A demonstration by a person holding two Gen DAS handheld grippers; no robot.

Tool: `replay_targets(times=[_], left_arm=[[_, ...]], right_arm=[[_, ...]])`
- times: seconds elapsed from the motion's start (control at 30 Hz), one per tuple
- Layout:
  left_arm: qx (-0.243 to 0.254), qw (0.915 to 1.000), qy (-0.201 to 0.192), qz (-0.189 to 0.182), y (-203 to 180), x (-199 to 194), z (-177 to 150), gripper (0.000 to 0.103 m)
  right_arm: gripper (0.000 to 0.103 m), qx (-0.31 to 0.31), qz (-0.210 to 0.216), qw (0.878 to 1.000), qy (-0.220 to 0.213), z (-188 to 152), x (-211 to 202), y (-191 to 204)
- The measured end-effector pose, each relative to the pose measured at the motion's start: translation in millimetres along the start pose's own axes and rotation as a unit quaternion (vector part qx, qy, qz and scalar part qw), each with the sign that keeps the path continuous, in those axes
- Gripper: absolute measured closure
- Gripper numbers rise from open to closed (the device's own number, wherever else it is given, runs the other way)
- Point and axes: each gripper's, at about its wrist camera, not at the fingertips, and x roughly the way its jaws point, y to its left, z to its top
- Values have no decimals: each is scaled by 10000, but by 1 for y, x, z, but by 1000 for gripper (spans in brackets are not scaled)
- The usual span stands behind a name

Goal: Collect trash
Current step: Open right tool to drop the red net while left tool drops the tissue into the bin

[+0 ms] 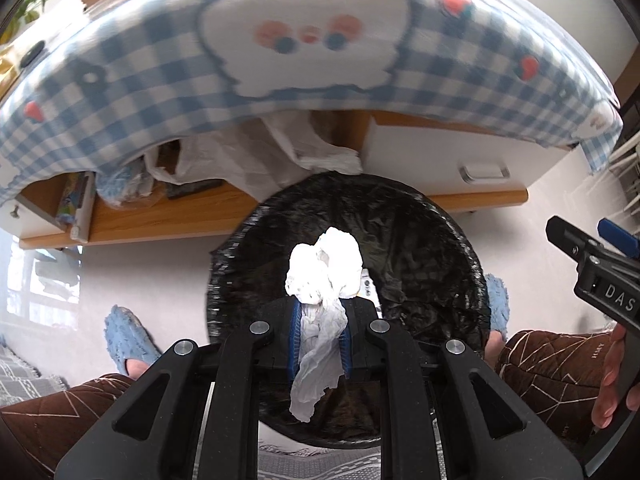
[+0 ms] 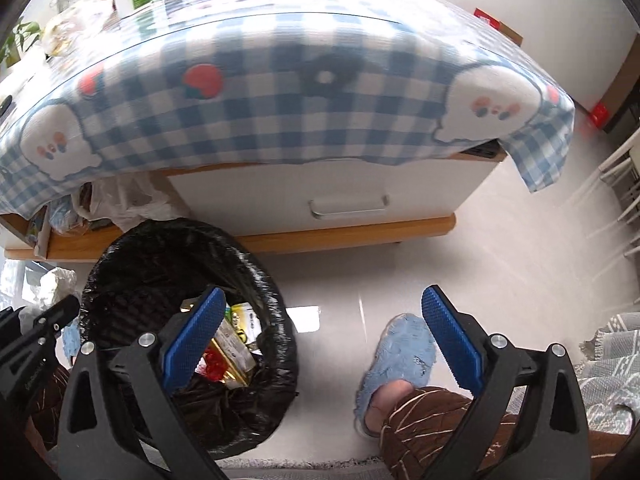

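The left claw (image 1: 320, 336) pinches a crumpled white tissue (image 1: 324, 272) above the black-lined bin (image 1: 432, 248).

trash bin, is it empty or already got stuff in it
Not empty. In the right wrist view, the black-lined trash bin holds colourful wrappers and packets at the bottom.

Both grippers, left (image 1: 320, 330) and right (image 2: 320, 340), are black with blue ribbed pads (image 2: 450, 338) and silver pivot screws (image 1: 260, 327). The person wears brown quilted trousers (image 1: 552, 364) with pale stitching and blue fluffy slippers (image 2: 400, 354).
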Motion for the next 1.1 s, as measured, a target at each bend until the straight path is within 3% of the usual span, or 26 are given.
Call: replay_targets(times=[0.4, 0.6, 0.83, 1.1], left_arm=[[234, 9997, 105, -31, -33, 18, -1, 84], [351, 9993, -18, 87, -35, 15, -2, 56], [136, 9996, -252, 18, -19, -3, 5, 31], [-133, 9975, -694, 19, -3, -41, 22, 11]], right_arm=[[9, 10, -134, 9999, 0, -3, -1, -13], [9, 17, -115, 9999, -29, -1, -3, -11], [9, 25, 23, 9999, -165, 6, -13, -8], [9, 2, 273, 9984, -487, 24, -43, -6]])
